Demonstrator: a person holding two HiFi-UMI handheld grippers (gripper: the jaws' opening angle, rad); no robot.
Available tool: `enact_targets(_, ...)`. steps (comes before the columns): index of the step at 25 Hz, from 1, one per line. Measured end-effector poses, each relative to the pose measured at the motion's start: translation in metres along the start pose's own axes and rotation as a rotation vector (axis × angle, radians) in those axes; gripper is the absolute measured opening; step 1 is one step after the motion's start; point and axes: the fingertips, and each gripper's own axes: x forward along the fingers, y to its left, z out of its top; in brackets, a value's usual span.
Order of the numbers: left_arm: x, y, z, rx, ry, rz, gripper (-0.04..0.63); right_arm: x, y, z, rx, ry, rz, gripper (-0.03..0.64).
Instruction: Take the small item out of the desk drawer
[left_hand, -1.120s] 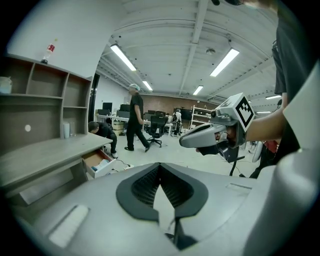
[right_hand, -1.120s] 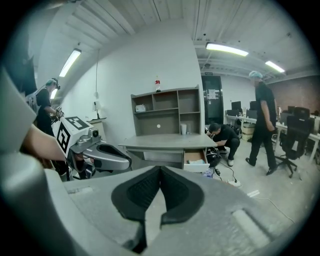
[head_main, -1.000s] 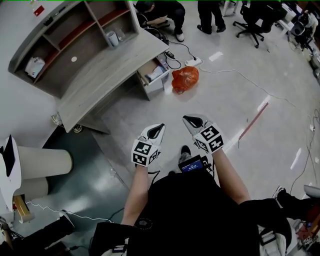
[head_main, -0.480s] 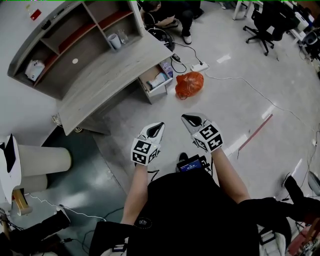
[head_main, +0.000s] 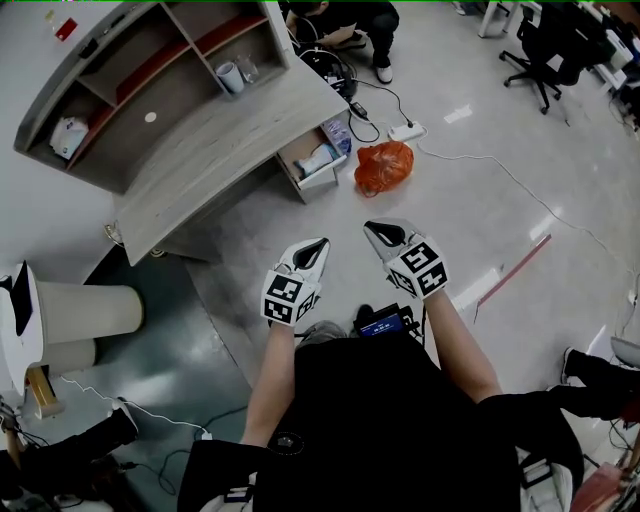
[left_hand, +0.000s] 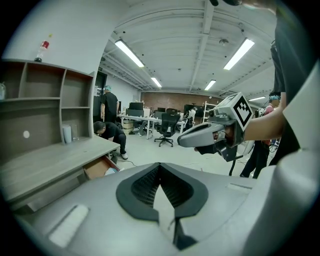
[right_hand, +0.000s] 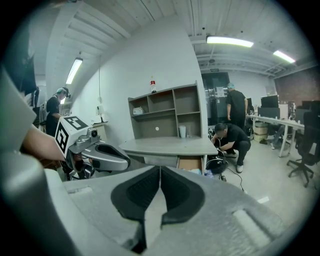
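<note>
The grey desk (head_main: 215, 150) stands at the upper left of the head view. Its drawer (head_main: 312, 162) is pulled open, with white and blue items inside that are too small to tell apart. Both grippers hover over the floor, well short of the drawer. My left gripper (head_main: 320, 243) and my right gripper (head_main: 372, 228) are side by side, both shut and empty. The left gripper view shows its closed jaws, the drawer (left_hand: 97, 167) at lower left and the right gripper (left_hand: 210, 135). From the right gripper view the drawer (right_hand: 190, 164) lies straight ahead and the left gripper (right_hand: 100, 155) is at left.
An orange plastic bag (head_main: 383, 165) lies on the floor right beside the drawer. A power strip (head_main: 408, 131) and cables run behind it. A person (head_main: 340, 18) crouches past the desk's far end. Office chairs (head_main: 545, 45) stand at the upper right, and a white cylinder (head_main: 85, 310) is at the left.
Both grippers have moved forward together toward the desk, still shut. The desk, drawer and orange bag sit slightly lower in the head view.
</note>
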Motion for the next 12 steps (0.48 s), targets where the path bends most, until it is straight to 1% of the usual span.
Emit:
enact_targets(3,0.003,0.003,-0.002,0.003,0.014,0.010,0.000,0.005,-0.005,-0.001,0.004,0.003,0.012,0.011)
enact_targets(7,0.007,0.010,-0.009,-0.013,0.031,0.021,0.000,0.014,-0.008,-0.003,0.011,0.010,0.028,0.015)
enact_targets(12,0.016,0.022,-0.013,-0.019,0.040,0.012,0.000,0.027,-0.014,-0.003,0.013,0.022,0.033,0.017)
